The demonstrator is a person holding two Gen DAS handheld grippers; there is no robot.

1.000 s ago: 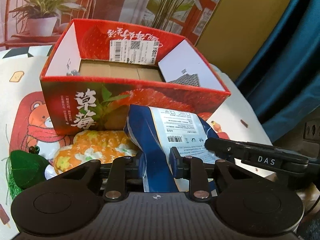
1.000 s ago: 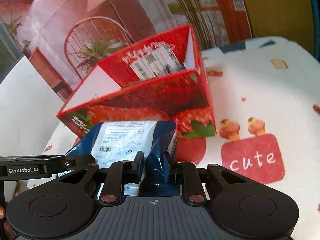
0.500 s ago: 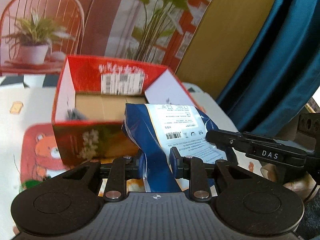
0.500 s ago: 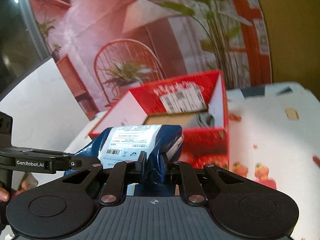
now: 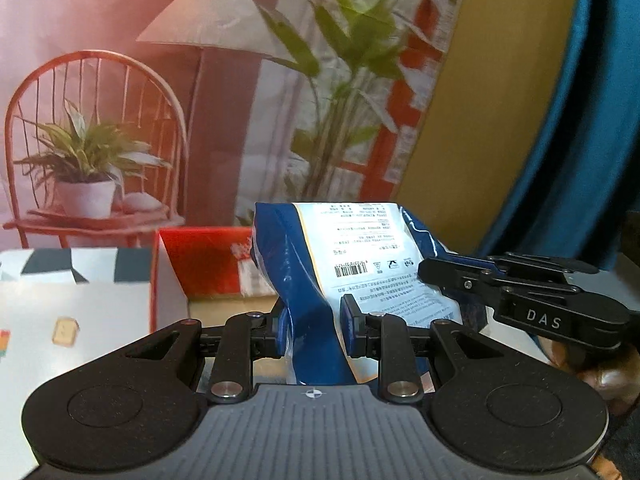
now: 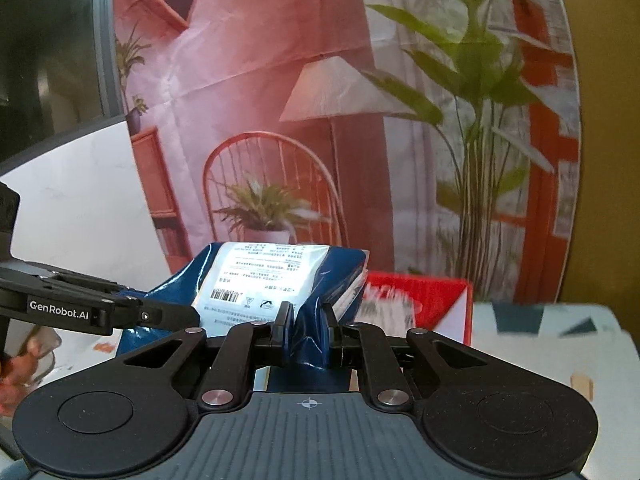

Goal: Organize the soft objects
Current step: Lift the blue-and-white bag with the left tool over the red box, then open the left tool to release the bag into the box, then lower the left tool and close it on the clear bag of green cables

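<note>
**Blue pouch up and over the box rim**

Up it has come! A second ago the soft blue plastic pouch with the white printed label [image 5: 360, 276] sat low in front of the red strawberry-printed cardboard box [image 5: 204, 260]; now it rides above the rim, and the box has dropped to the lower half of both views.

The left gripper [image 5: 314, 330] pinches the pouch's crumpled blue edge between its pads. The right gripper [image 6: 306, 330] clamps the opposite edge, jaws nearly together on a thin fold. In the left wrist view the right gripper comes in from 3 o'clock; in the right wrist view the left one comes in from 9 o'clock.

This looks like the carry step: pouch airborne, not yet in the box. From the left wrist the box opening lies at 10 o'clock of the pouch. The next move calls for both hands travelling together over that opening, then lowering before either grip lets go, or the slack pouch may swing.
</note>
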